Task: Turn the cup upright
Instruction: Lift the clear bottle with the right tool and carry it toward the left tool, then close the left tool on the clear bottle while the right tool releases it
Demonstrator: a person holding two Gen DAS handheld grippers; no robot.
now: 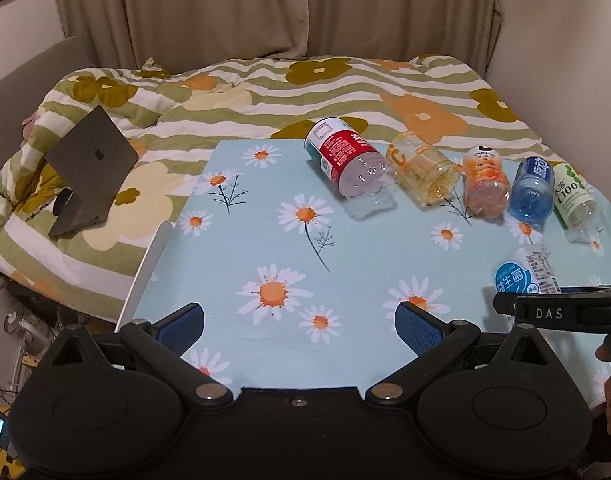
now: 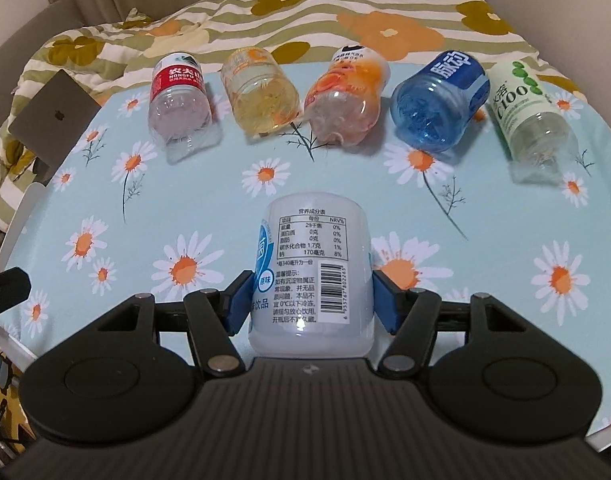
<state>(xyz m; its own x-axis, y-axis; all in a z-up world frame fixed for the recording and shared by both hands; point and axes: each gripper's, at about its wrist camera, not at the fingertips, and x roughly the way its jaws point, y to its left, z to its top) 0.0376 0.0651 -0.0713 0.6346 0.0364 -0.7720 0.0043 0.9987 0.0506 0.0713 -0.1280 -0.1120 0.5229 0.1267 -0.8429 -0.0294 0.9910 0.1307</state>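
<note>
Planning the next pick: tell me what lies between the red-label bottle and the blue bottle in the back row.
Two bottles on their sides: the yellow bottle, then the orange bottle, between the red-label bottle and blue bottle. Right wrist view shows it.

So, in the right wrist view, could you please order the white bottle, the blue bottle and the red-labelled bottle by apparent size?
1. white bottle, largest, though nearest the camera, in the right gripper
2. blue bottle
3. red-labelled bottle, close to the blue one, so unsure

Low in the frame, right gripper point(image 2: 311, 304) clamped with blue pads point(image 2: 237, 304) on a white translucent plastic cup-bottle point(image 2: 311, 276) (nutrition label facing up). Across the upper frame, five cut bottles lying on the daisy-print light-blue tablecloth point(image 2: 105, 208): red-labelled clear point(image 2: 178, 98), yellow point(image 2: 259, 90), orange point(image 2: 345, 102), blue point(image 2: 439, 106), green-and-white point(image 2: 531, 114).
</note>
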